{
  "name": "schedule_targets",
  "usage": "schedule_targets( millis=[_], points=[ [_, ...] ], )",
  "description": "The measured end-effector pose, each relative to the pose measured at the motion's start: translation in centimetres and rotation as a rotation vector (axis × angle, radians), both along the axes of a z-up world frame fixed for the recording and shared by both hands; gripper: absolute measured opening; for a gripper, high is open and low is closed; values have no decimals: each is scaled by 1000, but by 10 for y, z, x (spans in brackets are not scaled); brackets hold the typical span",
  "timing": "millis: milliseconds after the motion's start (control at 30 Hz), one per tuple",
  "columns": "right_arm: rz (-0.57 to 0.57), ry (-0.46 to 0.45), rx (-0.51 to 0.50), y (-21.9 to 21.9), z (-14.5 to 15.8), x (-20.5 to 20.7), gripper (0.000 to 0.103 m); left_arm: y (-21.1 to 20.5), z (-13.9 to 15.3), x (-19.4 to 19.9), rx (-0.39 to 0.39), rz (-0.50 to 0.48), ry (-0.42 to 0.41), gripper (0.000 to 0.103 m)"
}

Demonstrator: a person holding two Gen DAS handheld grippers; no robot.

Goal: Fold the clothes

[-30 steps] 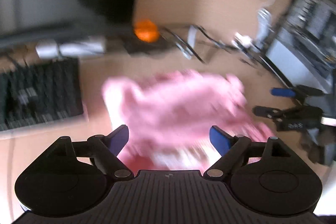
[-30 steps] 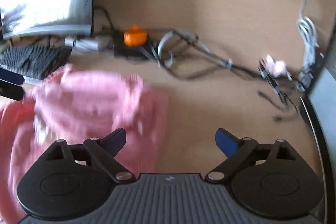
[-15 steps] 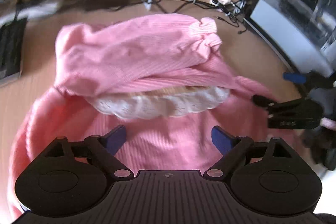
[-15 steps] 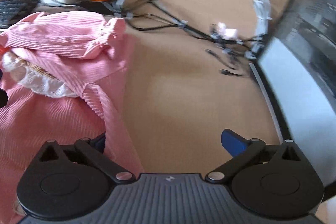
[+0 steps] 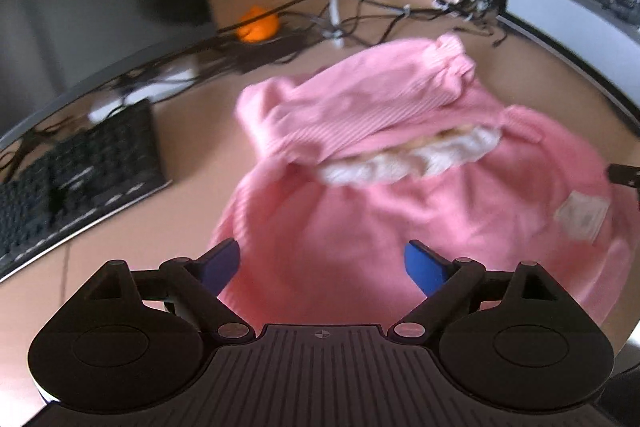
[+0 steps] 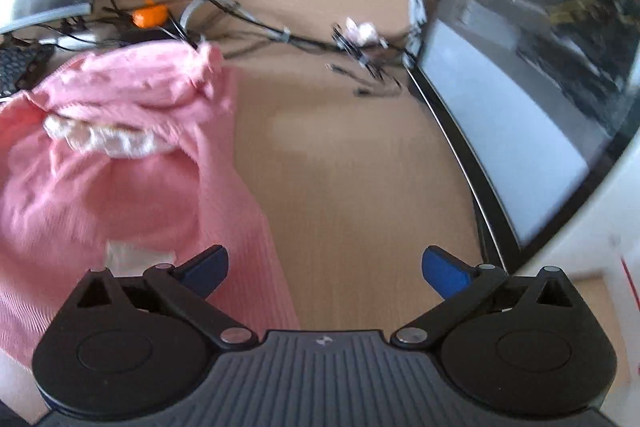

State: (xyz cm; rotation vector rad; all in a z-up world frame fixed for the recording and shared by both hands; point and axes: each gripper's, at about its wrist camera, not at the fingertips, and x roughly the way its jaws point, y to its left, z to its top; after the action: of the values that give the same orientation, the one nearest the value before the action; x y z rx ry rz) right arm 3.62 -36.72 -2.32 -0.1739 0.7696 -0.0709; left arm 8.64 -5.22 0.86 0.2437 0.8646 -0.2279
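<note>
Left gripper opening wide over pink garment, gripping nothing. Garment heaped mid-desk between keyboard and monitor. White tag unreadable. Right gripper spread, empty, above bare desk.

We look down past the left claw, its jaws opening above the pink garment with nothing pinched between them; the garment lies crumpled on the wooden table, a white lace trim showing under a folded-over sleeve; a black keyboard sits left; an orange object rests among tangled cables beyond.
</note>
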Motion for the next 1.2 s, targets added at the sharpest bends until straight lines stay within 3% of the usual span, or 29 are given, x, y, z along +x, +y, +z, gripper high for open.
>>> schedule_targets(
  millis=[167, 400, 600, 833, 933, 1133, 1200],
  points=[
    [-56, 23, -60, 3, -19, -10, 103, 15, 0, -8, -10, 5, 3, 93],
    [-107, 65, -166, 5, -15, -28, 103, 34, 0, -40, 25, -69, -11, 94],
    [-74, 39, -23, 14, 8, -37, 103, 49, -29, -59, 102, -106, 43, 94],
    [46, 71, -40, 51, -6, -35, 103, 45, -36, -57, 173, -107, 16, 94],
    [36, 80, -13, 49, -11, -41, 103, 48, -36, -66, 196, -127, 18, 94],
    [41, 147, -4, 49, -6, -54, 103, 53, -33, -83, 194, -177, 70, 94],
    [72, 121, -10, 55, 5, -59, 103, 52, -26, -88, 168, -208, 74, 94]
  ],
)
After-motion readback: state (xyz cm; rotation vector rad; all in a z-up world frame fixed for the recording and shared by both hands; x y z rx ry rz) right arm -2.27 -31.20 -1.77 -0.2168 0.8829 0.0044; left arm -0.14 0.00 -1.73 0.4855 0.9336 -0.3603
